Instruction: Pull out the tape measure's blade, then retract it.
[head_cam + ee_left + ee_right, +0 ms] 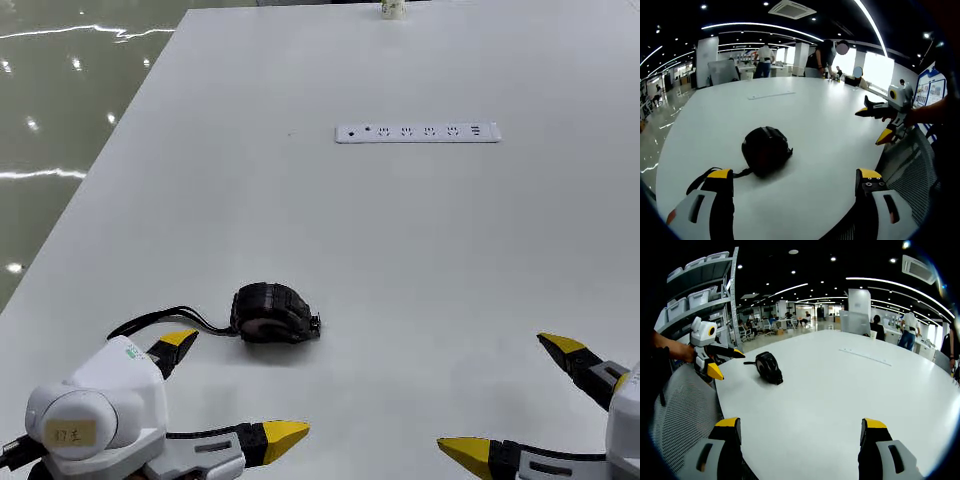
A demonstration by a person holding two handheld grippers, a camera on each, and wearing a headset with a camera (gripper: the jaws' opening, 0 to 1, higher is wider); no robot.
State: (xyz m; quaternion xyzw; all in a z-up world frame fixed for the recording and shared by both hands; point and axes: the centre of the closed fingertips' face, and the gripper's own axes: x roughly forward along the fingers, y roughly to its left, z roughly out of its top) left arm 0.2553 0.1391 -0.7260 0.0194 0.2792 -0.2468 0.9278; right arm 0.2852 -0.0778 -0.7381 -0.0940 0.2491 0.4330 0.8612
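Our left gripper (240,385) and right gripper (500,392), jaws wide, empty, bodies cut off; tape measure (272,313) ahead — strap (150,319) partly behind our left jaw.

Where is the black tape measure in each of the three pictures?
Head view: the tape measure lies low, left of middle, just beyond the left tool.
Left gripper view: near the middle, above the jaws.
Right gripper view: left of middle, beside the left tool.
Shared landmark: the white power strip, beyond it on the table.
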